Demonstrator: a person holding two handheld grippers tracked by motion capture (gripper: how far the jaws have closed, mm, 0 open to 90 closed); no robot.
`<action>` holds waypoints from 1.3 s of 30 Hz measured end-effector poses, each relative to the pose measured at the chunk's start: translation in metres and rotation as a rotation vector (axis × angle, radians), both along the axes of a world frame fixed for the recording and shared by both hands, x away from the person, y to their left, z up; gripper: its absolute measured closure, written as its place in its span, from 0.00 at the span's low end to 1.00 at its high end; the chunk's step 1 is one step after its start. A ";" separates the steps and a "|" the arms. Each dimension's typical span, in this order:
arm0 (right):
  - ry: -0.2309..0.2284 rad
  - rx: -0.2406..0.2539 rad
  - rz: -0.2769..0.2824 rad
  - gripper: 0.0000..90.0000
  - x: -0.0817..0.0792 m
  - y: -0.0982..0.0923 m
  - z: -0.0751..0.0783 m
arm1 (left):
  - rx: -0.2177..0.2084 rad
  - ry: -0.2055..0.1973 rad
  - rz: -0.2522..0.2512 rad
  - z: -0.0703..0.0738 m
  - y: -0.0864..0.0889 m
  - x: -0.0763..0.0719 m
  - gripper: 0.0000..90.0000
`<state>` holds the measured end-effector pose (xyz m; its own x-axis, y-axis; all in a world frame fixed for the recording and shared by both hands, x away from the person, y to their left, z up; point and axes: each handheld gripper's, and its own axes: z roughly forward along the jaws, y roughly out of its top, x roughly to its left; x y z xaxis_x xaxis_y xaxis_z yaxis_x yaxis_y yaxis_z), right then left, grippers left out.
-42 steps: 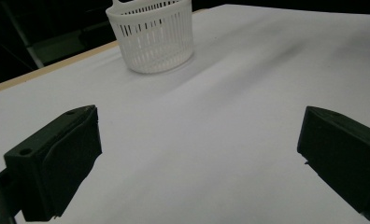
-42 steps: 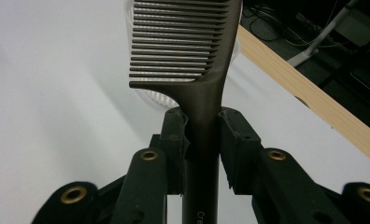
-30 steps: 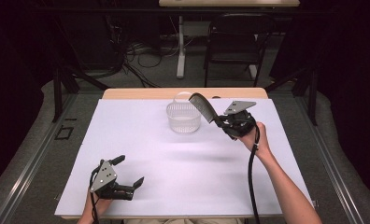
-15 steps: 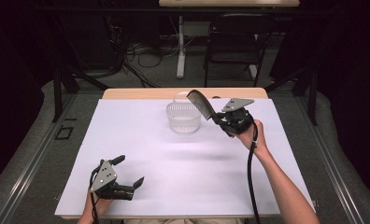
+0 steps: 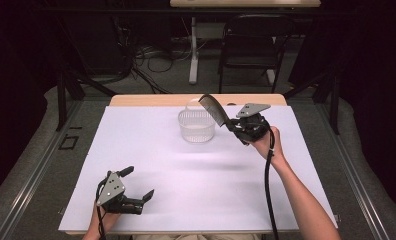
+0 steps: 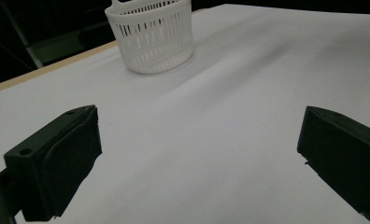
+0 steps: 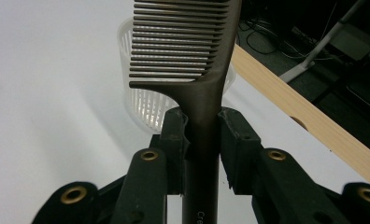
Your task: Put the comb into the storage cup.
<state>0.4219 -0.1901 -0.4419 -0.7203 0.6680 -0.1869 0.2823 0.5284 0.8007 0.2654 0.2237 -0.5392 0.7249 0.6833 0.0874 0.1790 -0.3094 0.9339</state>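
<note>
Right gripper (image 5: 232, 125) pinches comb (image 5: 213, 109) by its handle, teeth end angled up-left over basket (image 5: 196, 126) rim on worktop (image 5: 196, 175); left gripper (image 5: 136, 192) spread, far off.

Only legible text: "Cre", cut off at frame edge, on comb (image 7: 199, 93) handle near bottom of right gripper view.

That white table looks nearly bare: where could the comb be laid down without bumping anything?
The widest free patch is the middle of the white table, between the basket and the left gripper. The left side beyond the basket is bare too. It is tightest at the back right, where the right gripper holds the comb over the basket's rim.
</note>
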 end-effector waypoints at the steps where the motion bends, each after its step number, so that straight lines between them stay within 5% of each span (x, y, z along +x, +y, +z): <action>1: 0.000 0.001 0.001 0.81 0.001 0.000 0.000 | 0.001 0.000 0.000 0.000 0.000 0.000 0.00; 39: -0.052 0.048 0.020 0.81 0.018 0.015 0.003 | 0.001 -0.003 0.000 0.000 0.000 0.001 0.00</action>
